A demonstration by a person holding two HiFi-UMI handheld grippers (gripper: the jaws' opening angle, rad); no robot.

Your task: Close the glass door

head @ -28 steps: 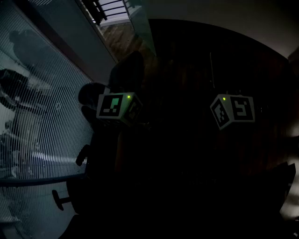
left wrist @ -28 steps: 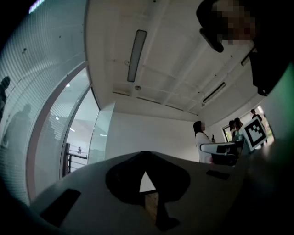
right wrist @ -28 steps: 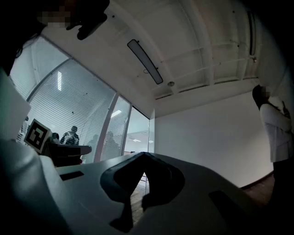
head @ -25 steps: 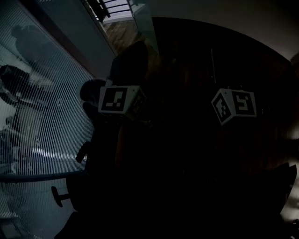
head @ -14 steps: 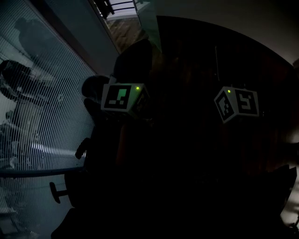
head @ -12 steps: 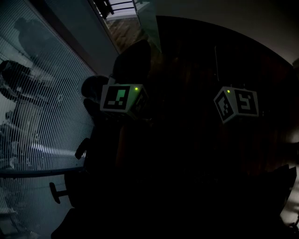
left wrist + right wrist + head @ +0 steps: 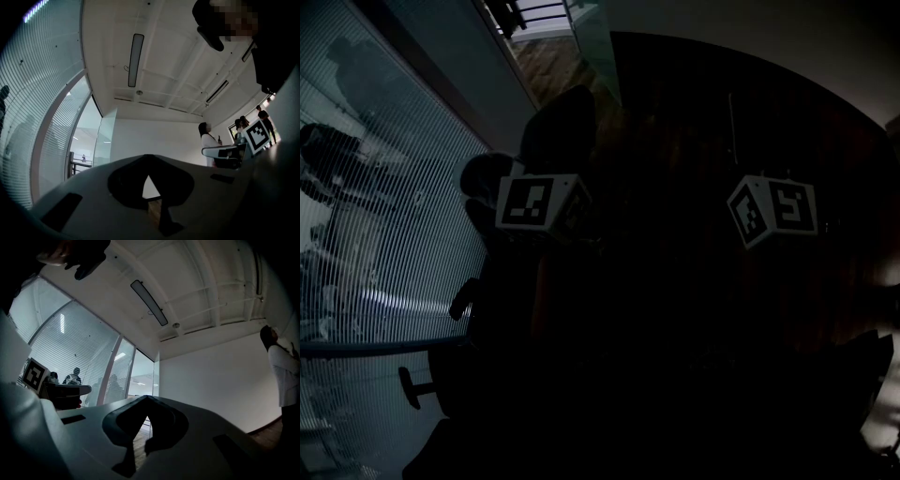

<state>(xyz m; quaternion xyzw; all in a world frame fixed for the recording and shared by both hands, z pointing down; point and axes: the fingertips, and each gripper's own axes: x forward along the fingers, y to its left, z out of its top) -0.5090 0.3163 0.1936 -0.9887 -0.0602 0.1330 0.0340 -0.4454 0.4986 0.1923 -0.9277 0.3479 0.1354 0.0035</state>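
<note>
The head view is very dark. Only the marker cubes of my left gripper (image 7: 539, 203) and right gripper (image 7: 773, 210) stand out, held side by side in mid-air, their jaws lost in the dark. The glass door (image 7: 106, 137) stands open as a clear panel beside a bright doorway (image 7: 83, 143), some way ahead of both grippers. In the right gripper view the glass door (image 7: 155, 375) shows edge-on. The left gripper (image 7: 149, 157) has its jaws meeting at the tips with nothing between them. The right gripper (image 7: 147, 397) looks the same. Both point slightly upward, apart from the door.
A striped glass wall (image 7: 384, 234) runs along the left. A dark office chair (image 7: 487, 309) stands beside it below the left cube. People stand at the right (image 7: 206, 140) (image 7: 281, 373), and others behind the striped glass (image 7: 75, 377). Wooden floor (image 7: 553, 66) shows near the doorway.
The head view has slid slightly, so the left cube sits a touch higher and further right. Neither gripper has visibly changed its place or its jaws.
</note>
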